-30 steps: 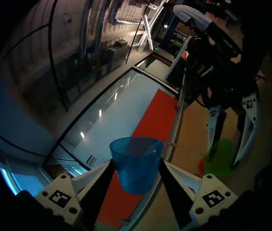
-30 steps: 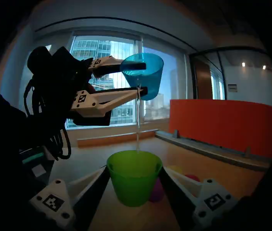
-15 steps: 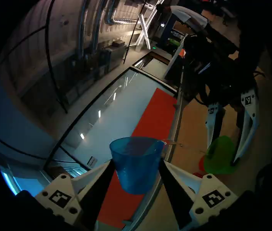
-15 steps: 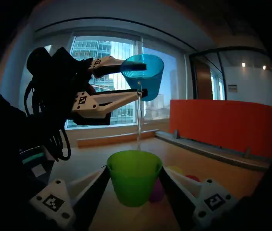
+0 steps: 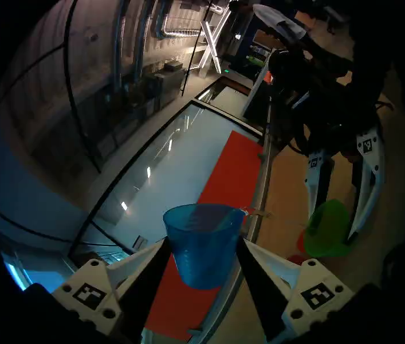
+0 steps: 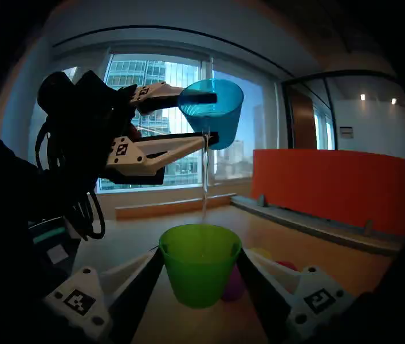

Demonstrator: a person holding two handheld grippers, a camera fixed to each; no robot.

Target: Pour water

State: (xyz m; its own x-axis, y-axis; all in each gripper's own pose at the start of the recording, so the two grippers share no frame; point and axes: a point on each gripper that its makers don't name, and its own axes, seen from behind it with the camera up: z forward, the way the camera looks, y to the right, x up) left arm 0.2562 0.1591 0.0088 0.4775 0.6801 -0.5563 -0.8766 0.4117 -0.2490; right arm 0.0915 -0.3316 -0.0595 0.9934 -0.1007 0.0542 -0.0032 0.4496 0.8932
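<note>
meanwhile, the left gripper (image 6: 212,118) is holding the blue cup (image 6: 211,112) tipped high above the green cup (image 6: 200,265). its fingers are clenching the cup's two sides. a thin stream of water (image 6: 204,183) is falling from the blue rim into the green cup. the right gripper (image 6: 200,258) is clasping the green cup upright, both fingers pressing its sides; whether the cup is resting on the counter (image 6: 305,255) cannot be told.

against half a second ago, the stream is looking thinner, both cups are keeping almost the same places, and the room in the left gripper view is sitting slightly shifted.

the counter is showing pale wood, with an orange partition (image 6: 334,183) running along its far edge. a tall window (image 6: 156,103) behind the left gripper is looking out on high-rise buildings, and ceiling lights (image 6: 377,98) are glowing to the right. a purple ball (image 6: 234,285) is lying just behind the green cup, with a yellow ball (image 6: 262,251) and a red ball (image 6: 286,265) a little farther off.

black-and-white square markers (image 6: 79,301) are showing on both grippers. a small wall sign (image 6: 345,131) is hanging too far off to read.
</note>
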